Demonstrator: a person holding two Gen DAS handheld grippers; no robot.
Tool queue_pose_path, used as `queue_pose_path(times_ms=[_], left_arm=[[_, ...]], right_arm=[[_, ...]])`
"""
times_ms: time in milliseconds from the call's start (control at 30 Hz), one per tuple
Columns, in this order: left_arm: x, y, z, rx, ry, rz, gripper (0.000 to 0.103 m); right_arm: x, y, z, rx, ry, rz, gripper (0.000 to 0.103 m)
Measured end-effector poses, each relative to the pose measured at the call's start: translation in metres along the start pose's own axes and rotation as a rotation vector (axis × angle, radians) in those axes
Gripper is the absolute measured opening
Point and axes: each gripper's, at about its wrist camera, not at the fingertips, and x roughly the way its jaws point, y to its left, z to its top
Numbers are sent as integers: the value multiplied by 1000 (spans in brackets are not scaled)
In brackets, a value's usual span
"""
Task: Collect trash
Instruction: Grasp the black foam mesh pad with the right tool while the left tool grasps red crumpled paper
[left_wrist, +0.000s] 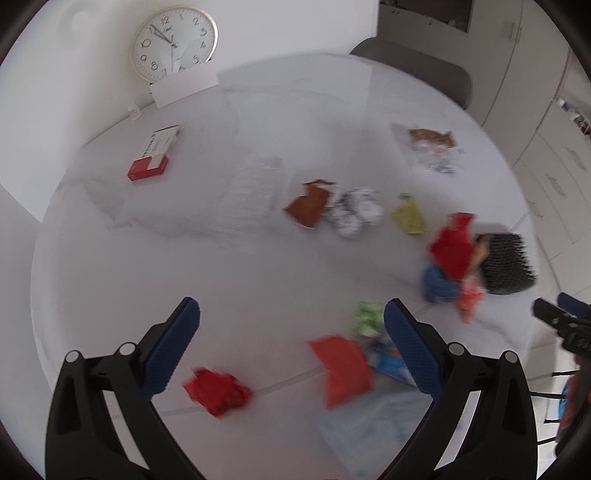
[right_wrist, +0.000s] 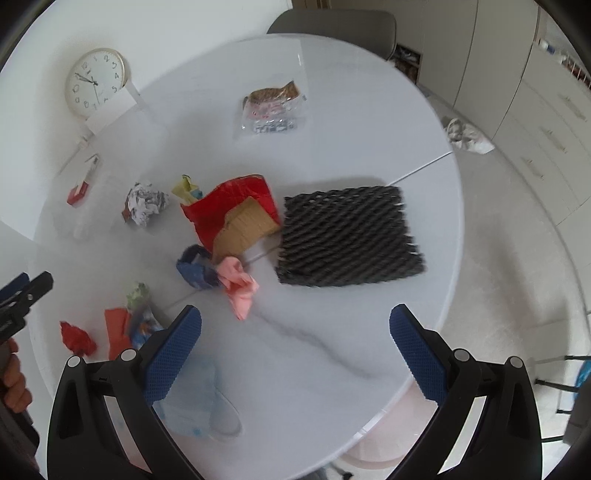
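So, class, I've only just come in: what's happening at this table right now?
A person holds a gripper in each hand above a round white table strewn with litter. Both the left gripper and right gripper are open and empty. Nothing has been picked up. A crumpled red wrapper lies nearest the left gripper, a pale blue face mask lies by the right one, and a black foam net sits further back.

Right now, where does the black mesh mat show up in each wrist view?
Left wrist view: black mesh mat at the right edge, just right of the red bag.
Right wrist view: mat near centre, right of the red bag.
Shared landmark: the wall clock, upper left in both.
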Motion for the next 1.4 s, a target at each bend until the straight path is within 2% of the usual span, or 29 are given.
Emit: queue_pose_path(times_ms=[167,267,300,433,533,633,733,833,867,900,933,1000,1100,1200,1400], left_arm=[[23,15,14,40,-4,11,96],[31,11,18,71,-2,-29,96],[34,8,19,80,1,-45,96],[40,-11,20,142,9,-119,96],[40,-27,21,210,-2,-165,96],[40,-42,20,291,-8,-224,96],[41,-54,23,334,-12,-281,96],[43,-64,28,349,-17,-316,96],[44,-69,31,358,-20,-326,96],[45,-74,33,370,-20,-339,96],[46,-79,35,383,-17,-350,96],[50,-93,41,416,-7,-377,96],[54,-110,45,465,-6,-420,96],[66,-133,48,528,-16,-428,94],[92,-161,51,581,24,-432,64]], right_arm=[[23,-10,12,51,8,-81,101],[40,-25,13,108,33,-101,100],[44,-28,13,115,40,-113,96],[44,-30,6,66,16,-132,93],[41,-24,-1,-87,-11,-159,93],[42,-11,-8,-304,-7,-201,93],[50,3,-12,-551,14,-255,87],[60,9,-14,-678,44,-245,72],[65,10,-14,-716,58,-245,62],[68,10,-13,-739,60,-236,58],[68,10,-9,-741,49,-221,56],[71,8,-4,-744,64,-196,40],[72,5,1,-753,63,-151,35],[59,-5,4,-705,65,-79,19],[29,-34,13,-509,0,52,18]])
